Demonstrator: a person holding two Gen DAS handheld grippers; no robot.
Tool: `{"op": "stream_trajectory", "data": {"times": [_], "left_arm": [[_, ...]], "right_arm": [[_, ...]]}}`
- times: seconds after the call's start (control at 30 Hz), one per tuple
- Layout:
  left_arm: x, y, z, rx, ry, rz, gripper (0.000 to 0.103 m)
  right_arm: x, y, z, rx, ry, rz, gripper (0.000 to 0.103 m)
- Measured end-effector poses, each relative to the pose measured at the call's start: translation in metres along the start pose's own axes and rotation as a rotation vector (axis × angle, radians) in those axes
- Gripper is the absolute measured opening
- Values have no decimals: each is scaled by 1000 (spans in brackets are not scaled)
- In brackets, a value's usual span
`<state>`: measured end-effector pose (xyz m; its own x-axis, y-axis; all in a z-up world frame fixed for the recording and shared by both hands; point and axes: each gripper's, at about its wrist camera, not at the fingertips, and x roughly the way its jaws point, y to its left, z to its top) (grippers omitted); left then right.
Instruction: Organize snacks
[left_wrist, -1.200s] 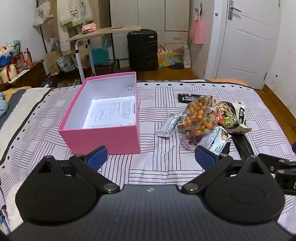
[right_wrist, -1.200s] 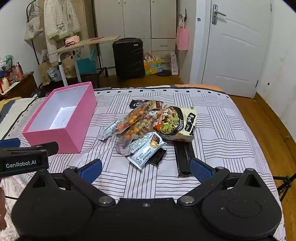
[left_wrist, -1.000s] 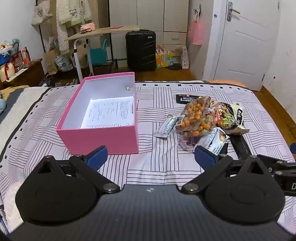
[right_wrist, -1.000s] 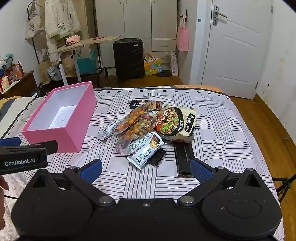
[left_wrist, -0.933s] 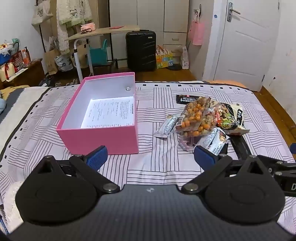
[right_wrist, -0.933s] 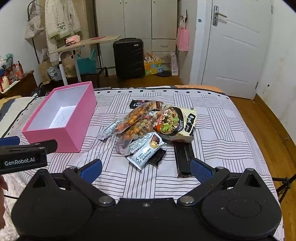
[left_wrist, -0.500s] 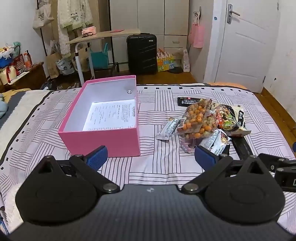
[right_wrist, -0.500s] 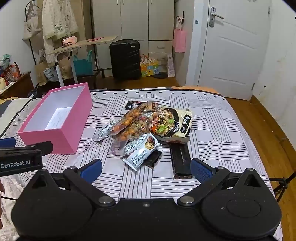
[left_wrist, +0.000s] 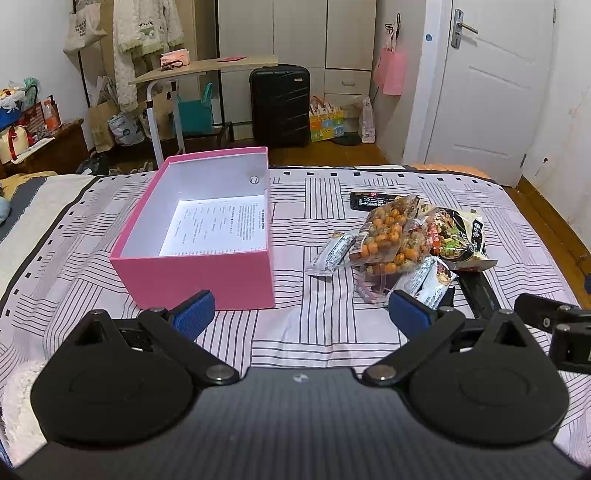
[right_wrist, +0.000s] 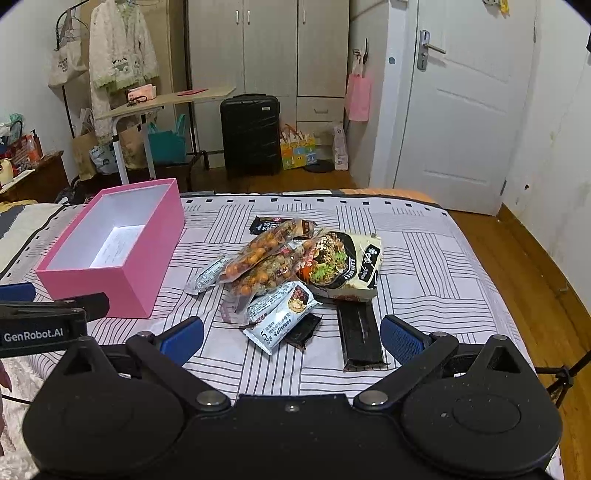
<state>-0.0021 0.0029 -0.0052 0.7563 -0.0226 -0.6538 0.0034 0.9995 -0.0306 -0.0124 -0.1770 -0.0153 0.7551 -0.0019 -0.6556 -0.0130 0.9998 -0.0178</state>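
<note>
An open pink box (left_wrist: 199, 273) (right_wrist: 110, 280) with a printed sheet on its floor sits on the striped bedspread, left of a heap of snacks. The heap holds two clear bags of orange balls (left_wrist: 388, 236) (right_wrist: 258, 258), a noodle pack (left_wrist: 458, 236) (right_wrist: 347, 258), a white bar (left_wrist: 330, 251) (right_wrist: 205, 277), a "5" packet (right_wrist: 280, 317) (left_wrist: 430, 278) and dark bars (right_wrist: 360, 328) (left_wrist: 369, 201). My left gripper (left_wrist: 299, 310) hovers open near the box's front corner. My right gripper (right_wrist: 291, 338) stands open just short of the heap, nothing between its fingers.
The bed's far edge faces a wooden floor with a black suitcase (right_wrist: 251, 133), a folding desk (left_wrist: 207, 70) and a white door (right_wrist: 465, 110). Striped bedspread (right_wrist: 424, 258) lies bare right of the snacks. The left gripper's body (right_wrist: 40, 325) reaches in at the right wrist view's left edge.
Both cameras have risen and drifted slightly; the box and snacks sit a little lower in view. Nothing on the bed has moved and both grippers stay open.
</note>
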Motion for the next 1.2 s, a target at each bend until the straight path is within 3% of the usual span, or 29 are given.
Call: {"op": "stream_trajectory", "data": {"times": [0.87, 1.0, 1.2], "left_arm": [[1, -2, -2, 2, 13, -29, 102], [2, -2, -2, -4, 15, -49, 99], [6, -4, 1, 10, -7, -58, 92]], "right_arm": [[1, 1, -2, -11, -12, -4, 103], [0, -6, -1, -2, -23, 57, 103], [1, -21, 3, -14, -134, 139, 102]]}}
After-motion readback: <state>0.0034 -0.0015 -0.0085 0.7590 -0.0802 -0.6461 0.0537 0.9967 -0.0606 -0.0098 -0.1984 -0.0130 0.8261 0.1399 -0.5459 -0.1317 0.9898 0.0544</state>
